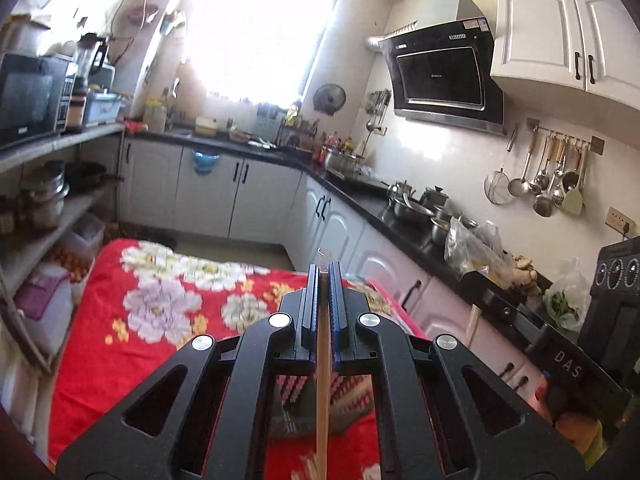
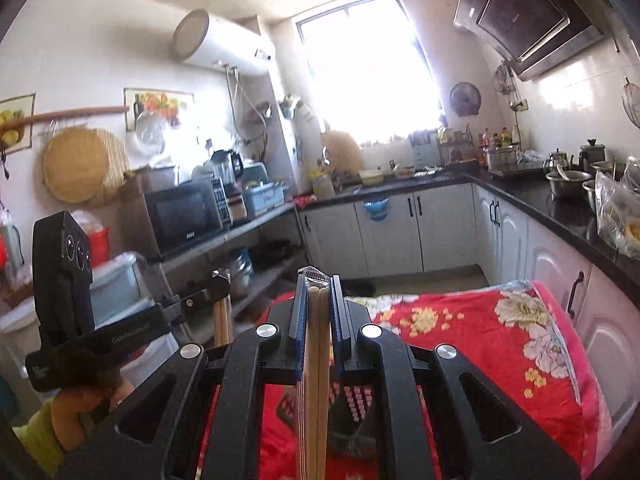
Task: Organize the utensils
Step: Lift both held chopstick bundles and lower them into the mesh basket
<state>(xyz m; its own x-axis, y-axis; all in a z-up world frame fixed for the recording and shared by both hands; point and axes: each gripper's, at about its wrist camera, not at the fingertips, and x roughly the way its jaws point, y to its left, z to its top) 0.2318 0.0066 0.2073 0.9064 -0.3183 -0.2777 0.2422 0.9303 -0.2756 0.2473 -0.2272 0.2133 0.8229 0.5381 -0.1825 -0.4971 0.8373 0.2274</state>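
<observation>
Left wrist view takes in a cramped kitchen: a bright window at twelve o'clock, a black countertop (image 1: pixel 360 196) running toward four o'clock, and below it a table under a red floral cloth (image 1: pixel 132 304). From where I stand, the left gripper (image 1: pixel 324 276) is clenched on a single wooden chopstick (image 1: pixel 322 380), held near its top with the long end hanging toward six o'clock. The right gripper (image 2: pixel 319 282) grasps a bundle of chopsticks (image 2: pixel 316 360) in clear wrap, pinched likewise near the upper ends. I judge these light, stiff and smooth, so a lone stick could slip or swivel; gripping nearer the middle would steady it. A dark slotted basket (image 2: pixel 352 404) lies on the cloth beneath.
</observation>
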